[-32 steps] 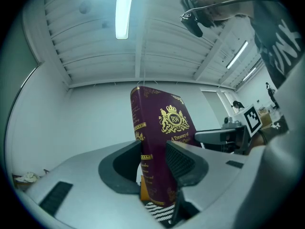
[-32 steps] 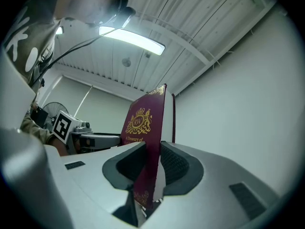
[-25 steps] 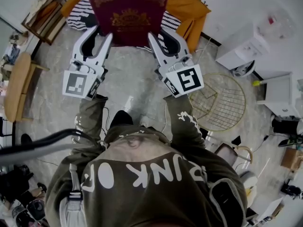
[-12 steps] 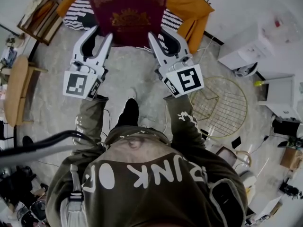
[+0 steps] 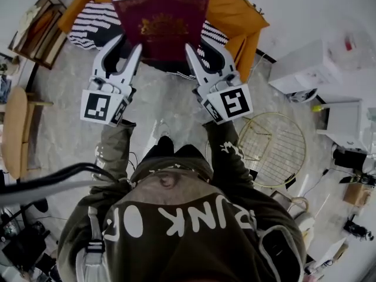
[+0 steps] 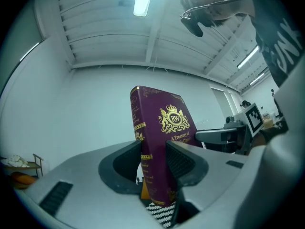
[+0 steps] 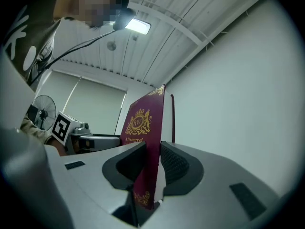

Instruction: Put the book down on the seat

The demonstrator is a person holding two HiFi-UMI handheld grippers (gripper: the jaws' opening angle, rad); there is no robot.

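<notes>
A thick maroon book with a gold crest is held cover-up in front of me, over an orange armchair whose seat carries a black-and-white striped cushion. My left gripper is shut on the book's near left corner, and my right gripper is shut on its near right corner. In the left gripper view the book stands between the pads of the left gripper. The right gripper view shows the cover edge of the book pinched in the right gripper. The book hides most of the seat.
A gold wire round frame stands on the floor to my right, with white cabinets beyond it. At the left are a wooden table and a wooden shelf. A cable crosses low at the left.
The person has stepped forward; the armchair and floor have slid down and right in the head view. Both grippers keep the same hold on the book.
</notes>
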